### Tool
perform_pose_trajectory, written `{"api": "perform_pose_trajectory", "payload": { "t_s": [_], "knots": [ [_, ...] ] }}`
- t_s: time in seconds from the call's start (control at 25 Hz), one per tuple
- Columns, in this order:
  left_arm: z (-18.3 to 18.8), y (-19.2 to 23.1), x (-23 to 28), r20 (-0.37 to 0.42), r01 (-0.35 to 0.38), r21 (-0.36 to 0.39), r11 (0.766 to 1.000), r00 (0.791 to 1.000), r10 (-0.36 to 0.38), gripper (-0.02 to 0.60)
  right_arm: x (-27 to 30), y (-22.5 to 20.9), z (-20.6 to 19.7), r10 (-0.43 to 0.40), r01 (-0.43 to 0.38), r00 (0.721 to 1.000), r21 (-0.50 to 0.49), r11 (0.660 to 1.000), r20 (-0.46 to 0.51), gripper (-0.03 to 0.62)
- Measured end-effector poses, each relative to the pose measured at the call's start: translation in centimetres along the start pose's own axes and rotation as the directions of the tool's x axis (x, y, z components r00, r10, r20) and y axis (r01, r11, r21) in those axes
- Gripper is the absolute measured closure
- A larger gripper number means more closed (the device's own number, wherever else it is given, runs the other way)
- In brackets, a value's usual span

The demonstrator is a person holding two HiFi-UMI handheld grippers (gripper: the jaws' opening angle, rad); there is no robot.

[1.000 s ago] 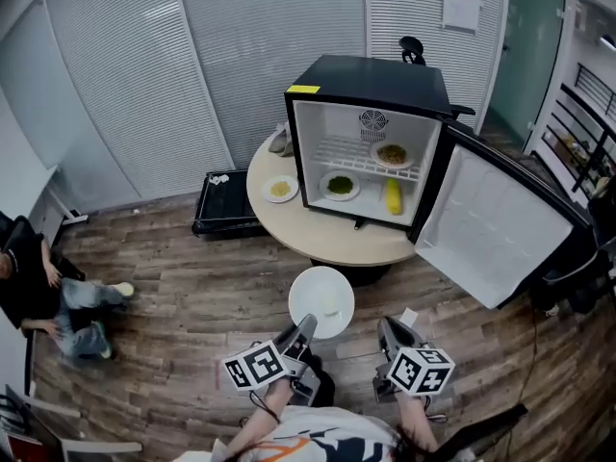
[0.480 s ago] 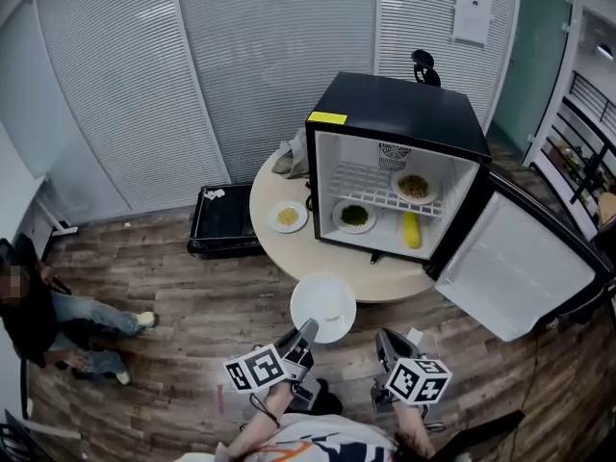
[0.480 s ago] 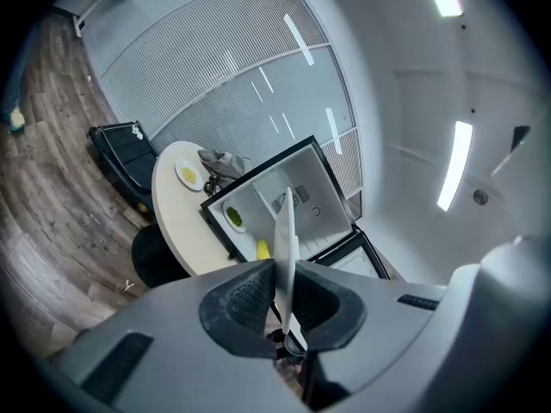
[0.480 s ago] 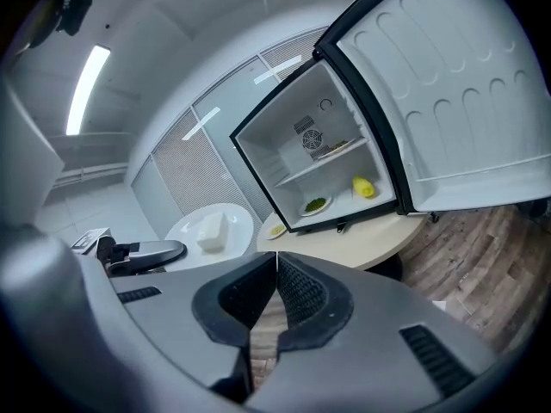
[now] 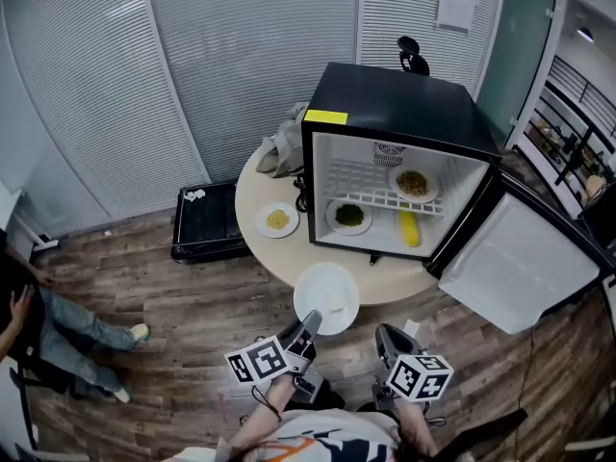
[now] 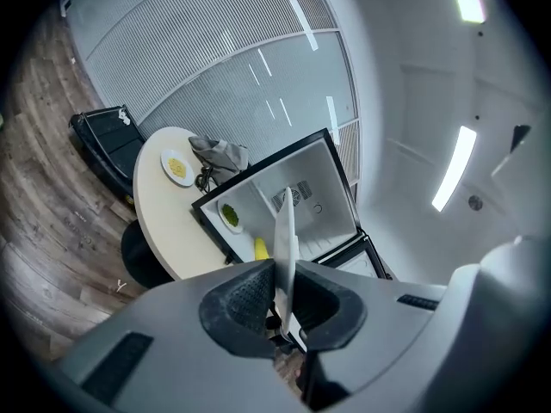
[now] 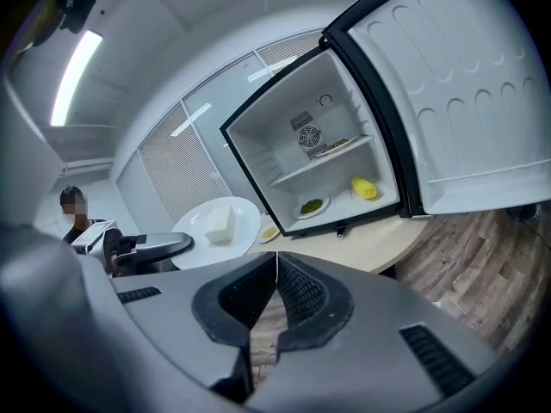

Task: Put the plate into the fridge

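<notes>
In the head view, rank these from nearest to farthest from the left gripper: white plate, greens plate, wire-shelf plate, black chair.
1. White plate, clamped in the left gripper.
2. Greens plate, low in the fridge, left side.
3. Wire-shelf plate, upper right.
4. Black chair, behind the fridge.

The white plate is seen edge-on, clamped between the jaws of the left gripper, while beyond the jaws the fridge is shown standing open on a round table.
</notes>
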State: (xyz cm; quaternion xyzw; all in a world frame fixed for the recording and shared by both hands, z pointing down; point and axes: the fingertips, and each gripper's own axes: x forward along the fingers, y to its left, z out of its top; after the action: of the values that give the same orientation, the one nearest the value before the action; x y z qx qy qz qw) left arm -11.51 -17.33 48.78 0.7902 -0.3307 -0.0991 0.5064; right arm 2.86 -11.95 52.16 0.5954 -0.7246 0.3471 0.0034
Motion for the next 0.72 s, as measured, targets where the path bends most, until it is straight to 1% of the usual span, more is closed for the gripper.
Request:
{"api": "perform_pose_trajectory", "payload": {
  "t_s": [0.16, 0.44, 0.6, 0.72],
  "knots": [
    [0.5, 0.4, 0.9, -0.011, 0.009, -0.014, 1.0, 1.0, -0.009, 0.546, 0.4, -0.3, 0.2, -0.016, 0.016, 1.0, 0.01, 1.0, 0.003, 0.576],
    [0.6, 1.0, 3.3, -0.044, -0.005, -0.028, 1.0, 0.999, 0.004, 0.546, 1.7, -1.9, 0.8, -0.036, 0.036, 0.999, 0.036, 0.999, -0.004, 0.576],
    [1.7, 1.0, 5.0, -0.033, -0.012, -0.025, 1.0, 0.999, 0.011, 0.546, 3.5, -3.1, 1.9, -0.025, 0.025, 1.0, 0.042, 0.999, -0.01, 0.576],
    [3.1, 0.8, 7.0, -0.014, -0.013, -0.022, 1.0, 1.0, 0.012, 0.546, 5.2, -3.8, 3.6, -0.004, 0.004, 1.0, 0.035, 0.999, -0.015, 0.576]
  ]
}}
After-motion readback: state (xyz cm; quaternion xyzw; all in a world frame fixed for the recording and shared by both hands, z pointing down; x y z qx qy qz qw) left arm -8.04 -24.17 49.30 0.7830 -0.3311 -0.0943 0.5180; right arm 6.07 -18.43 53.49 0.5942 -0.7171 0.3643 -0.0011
